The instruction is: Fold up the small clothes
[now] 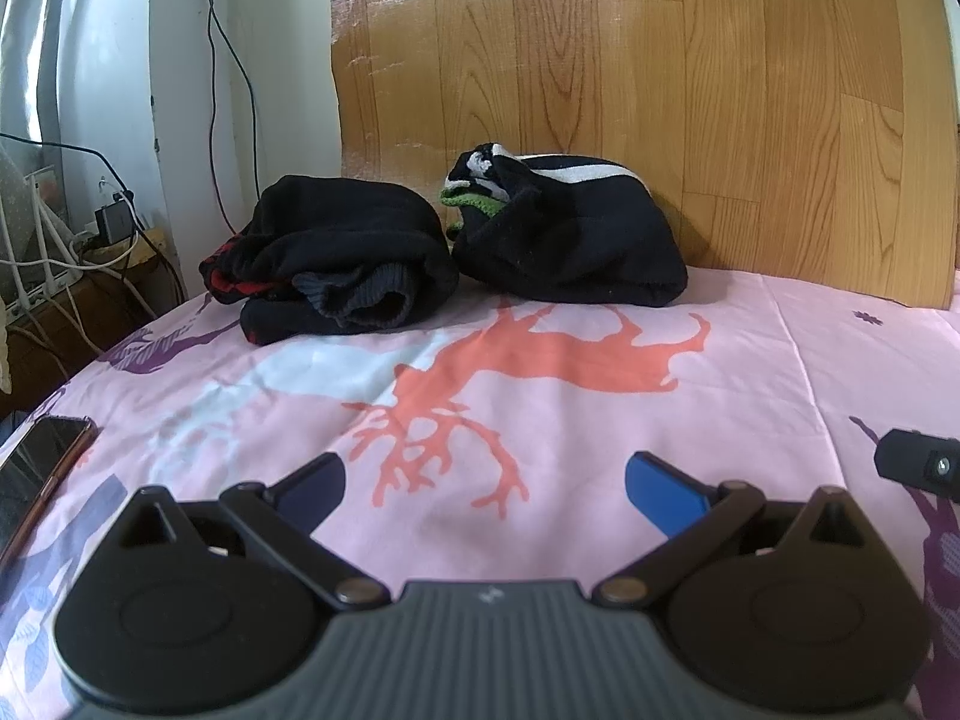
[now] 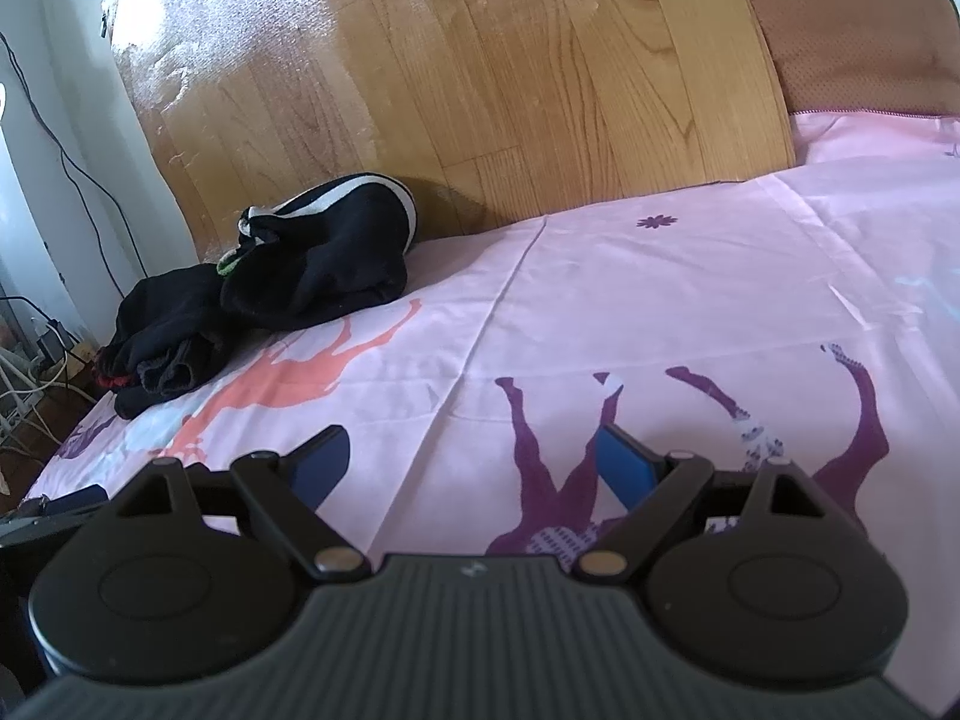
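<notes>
Two dark bundles of small clothes lie at the far side of the pink bed sheet point(image 1: 780, 360), against the wooden headboard. The left bundle point(image 1: 336, 258) is black with red and a ribbed blue-grey cuff; in the right wrist view the same bundle point(image 2: 162, 336) sits at the far left. The right bundle point(image 1: 570, 240) is black with white stripes and a green edge, also visible as the striped bundle point(image 2: 336, 252). My left gripper point(image 1: 485, 483) hovers open over the orange deer print, well short of both bundles. My right gripper point(image 2: 474, 462) is open over the purple deer print, holding nothing.
A phone point(image 1: 42, 468) lies on the sheet at the left edge. Cables and a charger point(image 1: 114, 222) crowd the floor and wall to the left of the bed. The wooden headboard point(image 1: 660, 90) bounds the far side. A brown cushion point(image 2: 852, 36) stands at the far right.
</notes>
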`<state>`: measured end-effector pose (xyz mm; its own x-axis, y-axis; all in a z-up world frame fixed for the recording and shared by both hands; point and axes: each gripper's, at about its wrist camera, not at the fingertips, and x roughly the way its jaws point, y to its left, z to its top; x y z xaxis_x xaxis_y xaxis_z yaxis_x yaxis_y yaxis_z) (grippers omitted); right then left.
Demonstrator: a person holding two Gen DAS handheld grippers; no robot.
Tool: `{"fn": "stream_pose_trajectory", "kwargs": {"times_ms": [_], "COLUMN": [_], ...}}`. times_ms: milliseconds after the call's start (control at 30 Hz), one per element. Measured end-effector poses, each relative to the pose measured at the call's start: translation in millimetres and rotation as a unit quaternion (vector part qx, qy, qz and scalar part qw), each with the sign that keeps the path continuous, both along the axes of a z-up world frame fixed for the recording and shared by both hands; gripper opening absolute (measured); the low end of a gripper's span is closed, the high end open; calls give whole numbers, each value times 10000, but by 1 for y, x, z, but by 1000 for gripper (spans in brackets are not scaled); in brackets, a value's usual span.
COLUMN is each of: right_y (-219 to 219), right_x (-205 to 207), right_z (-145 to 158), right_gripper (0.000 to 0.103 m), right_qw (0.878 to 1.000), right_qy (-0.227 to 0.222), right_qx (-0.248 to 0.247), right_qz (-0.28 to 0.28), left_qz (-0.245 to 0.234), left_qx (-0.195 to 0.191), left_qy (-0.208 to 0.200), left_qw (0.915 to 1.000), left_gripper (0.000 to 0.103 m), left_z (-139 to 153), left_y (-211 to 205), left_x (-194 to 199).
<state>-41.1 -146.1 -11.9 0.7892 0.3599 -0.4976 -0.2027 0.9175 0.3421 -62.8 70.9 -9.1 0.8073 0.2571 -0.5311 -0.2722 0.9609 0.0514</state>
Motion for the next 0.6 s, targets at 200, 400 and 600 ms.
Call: {"fn": "stream_pose_trajectory", "kwargs": {"times_ms": [200, 400, 600], "right_y": [0, -1, -2], "right_x": [0, -1, -1], "right_z": [0, 0, 0], "right_gripper": [91, 91, 91], "right_qw": [10000, 10000, 10000], "right_qy": [-6, -33, -35], "right_qx": [12, 30, 52], "right_qz": [7, 14, 28], "left_qz": [-2, -28, -16], "left_qx": [2, 33, 30], "left_qy": [-1, -17, -11], "left_qw": [10000, 10000, 10000], "left_gripper": [103, 103, 103], "left_z": [0, 0, 1], "left_y": [0, -1, -2], "left_x": [0, 0, -1]}}
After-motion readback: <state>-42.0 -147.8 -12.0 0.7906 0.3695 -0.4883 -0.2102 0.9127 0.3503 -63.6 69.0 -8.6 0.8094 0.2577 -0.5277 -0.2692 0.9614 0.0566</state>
